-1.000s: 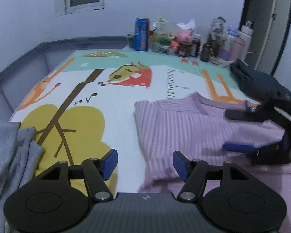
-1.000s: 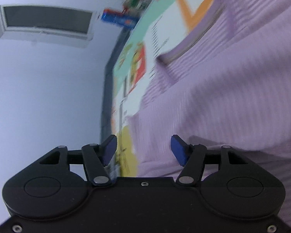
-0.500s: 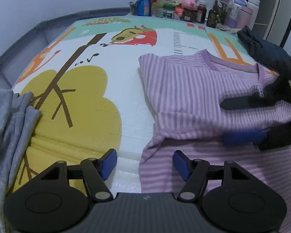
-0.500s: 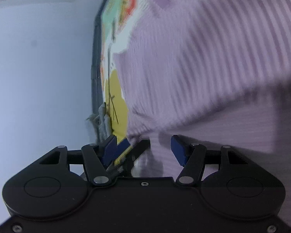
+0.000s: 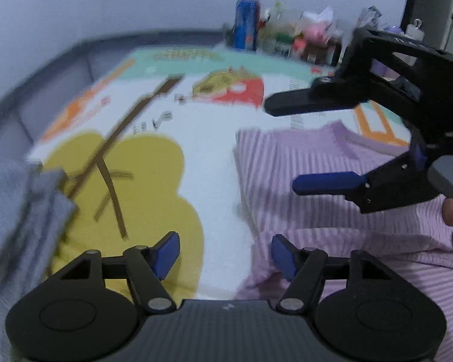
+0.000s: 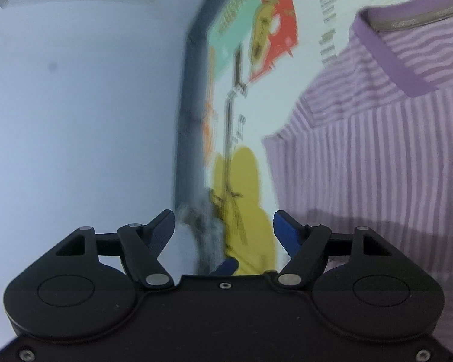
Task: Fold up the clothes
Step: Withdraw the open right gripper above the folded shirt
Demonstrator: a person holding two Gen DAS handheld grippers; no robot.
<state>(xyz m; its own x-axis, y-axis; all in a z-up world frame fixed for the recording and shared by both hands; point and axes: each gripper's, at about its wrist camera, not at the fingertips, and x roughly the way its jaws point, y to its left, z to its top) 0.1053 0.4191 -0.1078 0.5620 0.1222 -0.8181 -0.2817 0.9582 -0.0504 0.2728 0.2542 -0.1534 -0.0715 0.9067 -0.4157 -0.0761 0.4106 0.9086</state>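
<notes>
Striped shirt (image 5: 317, 181) part-folded on mat (image 5: 208, 163), bottom hem at 5 o'clock unfolded; left gripper (image 5: 225, 255) gapes empty, right gripper (image 6: 223, 229) just widened, nothing between.

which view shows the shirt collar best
The right wrist view: the collar of the striped purple shirt is close and fairly sharp, with its inner band visible. The left wrist view shows it smaller, blurred and partly hidden behind the right gripper.

both tools gape empty, right tool (image 5: 282, 143) just widened.
</notes>
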